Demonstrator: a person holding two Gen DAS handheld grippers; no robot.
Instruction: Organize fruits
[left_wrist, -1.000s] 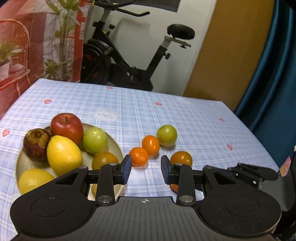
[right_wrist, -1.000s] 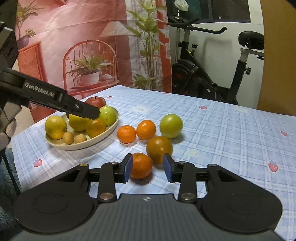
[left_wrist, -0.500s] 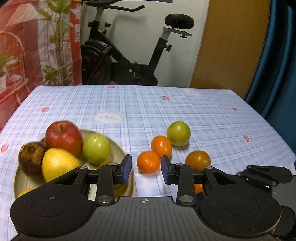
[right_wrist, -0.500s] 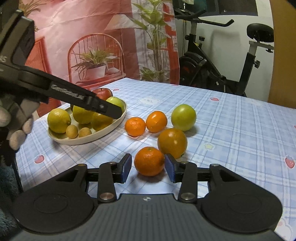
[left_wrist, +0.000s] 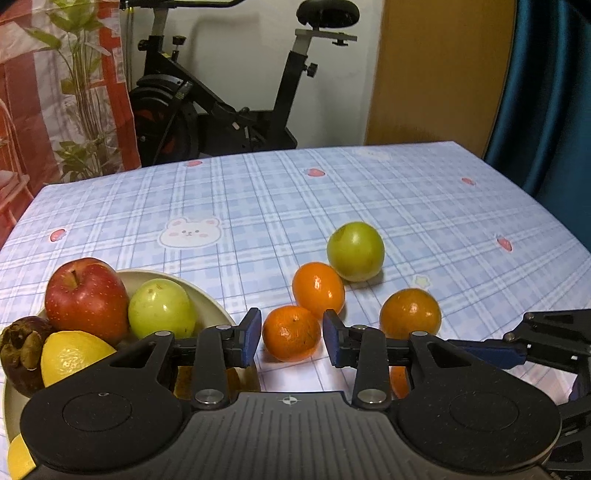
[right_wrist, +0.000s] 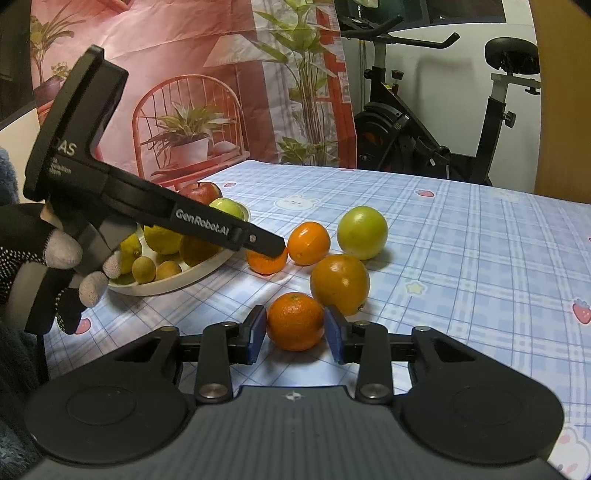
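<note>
My left gripper (left_wrist: 291, 340) is open, its pads on either side of a small mandarin (left_wrist: 291, 333) lying on the cloth beside the cream plate (left_wrist: 207, 301). The plate holds a red apple (left_wrist: 85, 298), a green apple (left_wrist: 161, 309), lemons and a dark mangosteen. My right gripper (right_wrist: 295, 336) is open around another mandarin (right_wrist: 295, 320) on the table, pads close to its sides. Loose fruit: a second mandarin (left_wrist: 318, 290), an orange (left_wrist: 410, 314) and a green apple (left_wrist: 355, 251). The left gripper shows in the right wrist view (right_wrist: 275, 246).
The table has a blue checked cloth (left_wrist: 424, 206). An exercise bike (left_wrist: 221, 96) stands behind its far edge, a wooden door and blue curtain (left_wrist: 546, 92) to the right. Small brown longans (right_wrist: 155, 267) lie on the plate's near side.
My left gripper has swung right from over the plate and come down around the near mandarin. My right gripper has moved forward so its mandarin sits between the pads.
</note>
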